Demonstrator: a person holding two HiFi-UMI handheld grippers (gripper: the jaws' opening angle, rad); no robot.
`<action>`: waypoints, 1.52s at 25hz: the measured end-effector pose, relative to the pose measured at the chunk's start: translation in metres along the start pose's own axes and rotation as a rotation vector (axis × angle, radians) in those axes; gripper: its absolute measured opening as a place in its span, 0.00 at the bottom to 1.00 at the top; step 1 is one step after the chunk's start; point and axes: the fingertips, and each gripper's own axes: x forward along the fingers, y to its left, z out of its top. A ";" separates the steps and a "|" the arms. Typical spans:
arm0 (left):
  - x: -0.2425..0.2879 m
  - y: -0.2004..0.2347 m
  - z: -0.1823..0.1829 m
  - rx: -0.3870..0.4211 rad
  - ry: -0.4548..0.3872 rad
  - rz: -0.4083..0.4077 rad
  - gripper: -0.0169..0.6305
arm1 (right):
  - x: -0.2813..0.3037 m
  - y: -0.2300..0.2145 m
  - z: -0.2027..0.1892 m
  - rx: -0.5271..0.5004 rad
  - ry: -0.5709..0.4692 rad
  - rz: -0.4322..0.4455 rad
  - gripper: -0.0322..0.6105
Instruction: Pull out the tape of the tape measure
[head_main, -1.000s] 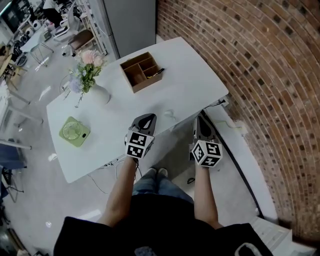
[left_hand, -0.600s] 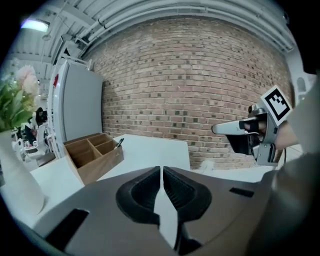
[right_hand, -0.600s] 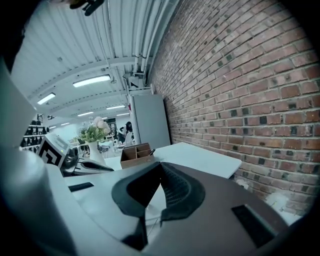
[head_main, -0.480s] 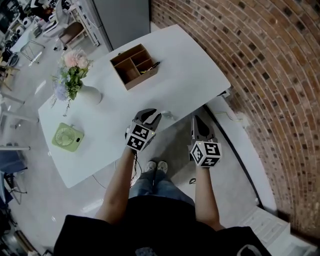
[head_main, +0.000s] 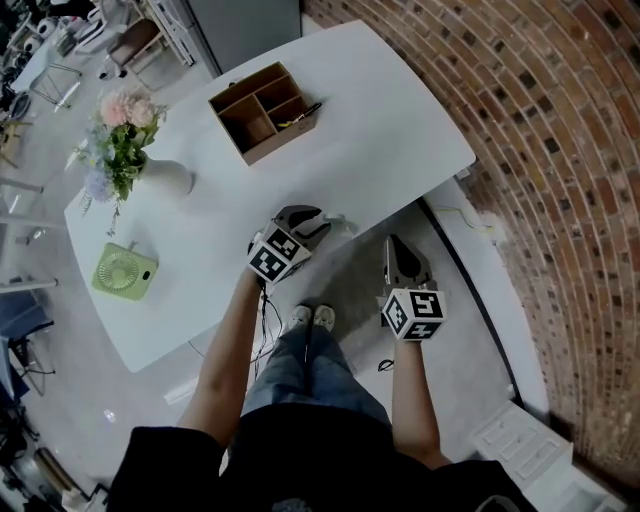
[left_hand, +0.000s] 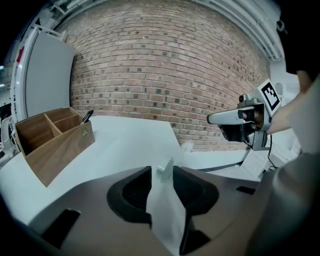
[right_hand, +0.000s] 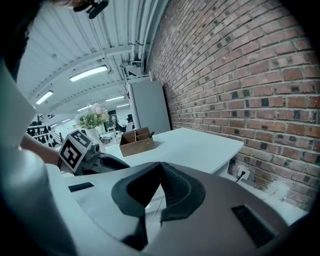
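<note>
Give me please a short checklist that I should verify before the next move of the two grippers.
1. Left gripper jaws apart: ok, they are opening.
2. Small white object between the left jaw tips, pads not pressing it: ok.
3. That object is the tape measure: cannot tell, too small.
4. Right gripper ready to take the tape: not ok, shut and empty.
5. Right gripper near the object: not ok, it hangs beyond the white table edge, over the floor.
6. Brown wooden compartment box clear of the work: ok.

Your table (head_main: 400, 120) is smooth matt white, perhaps laminate. The organiser (head_main: 283, 140) is bare wood; the wall (head_main: 560, 150), rough brick.
</note>
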 end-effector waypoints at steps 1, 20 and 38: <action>0.003 0.000 -0.001 0.001 0.002 -0.007 0.25 | 0.000 0.000 -0.003 0.000 0.005 0.000 0.05; 0.004 -0.011 0.010 0.035 -0.061 -0.050 0.14 | -0.003 0.005 -0.023 -0.010 0.049 -0.002 0.05; -0.097 -0.036 0.099 0.150 -0.271 0.015 0.14 | 0.009 0.093 0.028 -0.077 0.044 0.217 0.17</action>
